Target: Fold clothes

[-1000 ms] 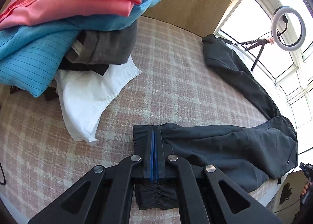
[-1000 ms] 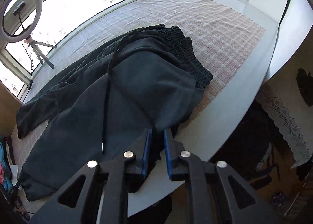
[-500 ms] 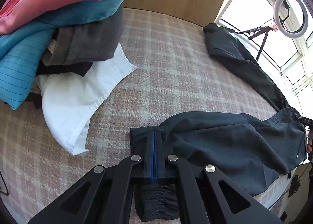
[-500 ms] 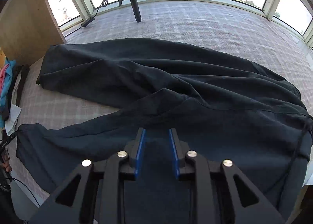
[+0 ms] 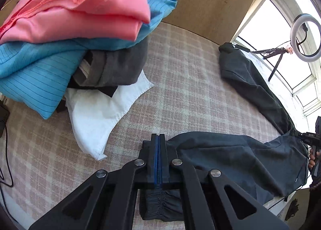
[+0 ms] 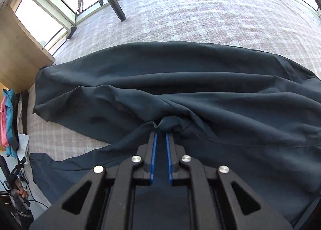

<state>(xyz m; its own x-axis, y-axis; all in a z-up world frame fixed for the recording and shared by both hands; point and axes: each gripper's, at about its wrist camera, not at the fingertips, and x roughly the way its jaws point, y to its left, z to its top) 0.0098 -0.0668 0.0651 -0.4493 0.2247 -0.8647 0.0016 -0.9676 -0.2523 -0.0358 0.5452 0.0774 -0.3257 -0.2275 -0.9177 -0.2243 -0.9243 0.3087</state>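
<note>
Left gripper (image 5: 158, 139), lower centre of its view, jaws pressed together on the gathered cuff of the dark trousers (image 5: 236, 161); trousers sprawl across the plaid cloth (image 5: 180, 93) toward the right edge. Right gripper (image 6: 160, 132) closing, a bunched fold of trousers (image 6: 180, 89) at its tips; whether the pads press it, cannot tell. Folded pile (image 5: 80, 19) upper left.
</note>
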